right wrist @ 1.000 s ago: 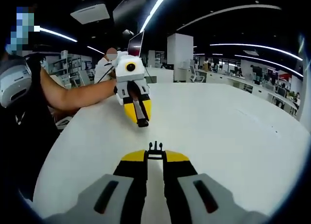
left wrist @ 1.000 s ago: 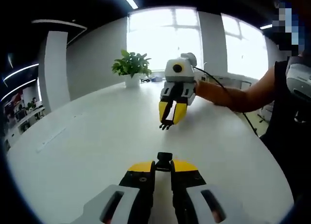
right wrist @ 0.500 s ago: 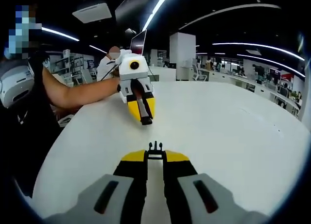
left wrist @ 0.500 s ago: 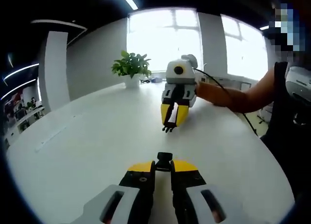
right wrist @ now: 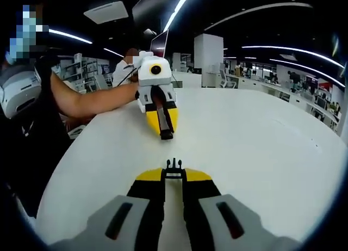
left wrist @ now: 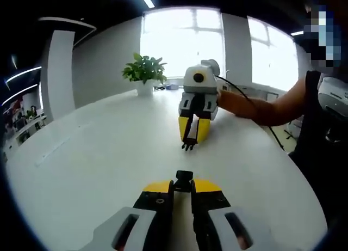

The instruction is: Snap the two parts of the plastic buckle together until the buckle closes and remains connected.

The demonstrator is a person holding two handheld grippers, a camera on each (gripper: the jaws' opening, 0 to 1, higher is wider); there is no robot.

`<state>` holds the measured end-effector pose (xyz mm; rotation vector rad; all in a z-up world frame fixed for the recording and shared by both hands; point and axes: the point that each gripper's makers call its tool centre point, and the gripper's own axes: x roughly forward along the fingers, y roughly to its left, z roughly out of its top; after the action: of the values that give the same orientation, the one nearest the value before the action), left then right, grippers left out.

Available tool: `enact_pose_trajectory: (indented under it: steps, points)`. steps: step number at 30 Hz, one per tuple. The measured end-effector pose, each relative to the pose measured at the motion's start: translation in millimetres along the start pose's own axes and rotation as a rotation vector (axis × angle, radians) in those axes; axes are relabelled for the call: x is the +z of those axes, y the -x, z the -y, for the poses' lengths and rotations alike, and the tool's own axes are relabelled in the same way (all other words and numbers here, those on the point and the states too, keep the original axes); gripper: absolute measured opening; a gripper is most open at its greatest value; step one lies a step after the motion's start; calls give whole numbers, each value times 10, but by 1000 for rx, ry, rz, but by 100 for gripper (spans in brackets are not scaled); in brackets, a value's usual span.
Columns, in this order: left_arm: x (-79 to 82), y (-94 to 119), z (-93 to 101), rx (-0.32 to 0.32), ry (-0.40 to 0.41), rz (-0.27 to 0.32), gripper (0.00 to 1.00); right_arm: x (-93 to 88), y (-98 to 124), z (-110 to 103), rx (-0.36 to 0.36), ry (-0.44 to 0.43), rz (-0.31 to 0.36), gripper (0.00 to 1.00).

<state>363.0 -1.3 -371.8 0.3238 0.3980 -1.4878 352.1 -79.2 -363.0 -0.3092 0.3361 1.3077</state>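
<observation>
Two grippers face each other over a white desk (left wrist: pixel 98 153), each holding one half of a black buckle.

The left gripper (left wrist: pixel 184 187) has its fingers closed on the socket half (left wrist: pixel 184 177); the right gripper (right wrist: pixel 174 173) has its fingers closed on the pronged half (right wrist: pixel 174 164). Both halves are held above the desk, near each other but apart, tips pointing together. A potted plant (left wrist: pixel 144 74) stands far back.

White gripper (left wrist: pixel 193 144) bodies, yellow-and-black jaws, black cable (left wrist: pixel 247 98), black sleeveless top (right wrist: pixel 38 131).
</observation>
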Motion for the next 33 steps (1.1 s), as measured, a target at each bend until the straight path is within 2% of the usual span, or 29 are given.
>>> enact_pose_trajectory:
  steps: [9, 33]
  points:
    - [28, 12, 20, -10, 2, 14, 10, -9, 1, 4, 2, -2, -1, 10]
    - [-22, -17, 54, -19, 2, -7, 10, -20, -7, -13, 10, -3, -7, 10]
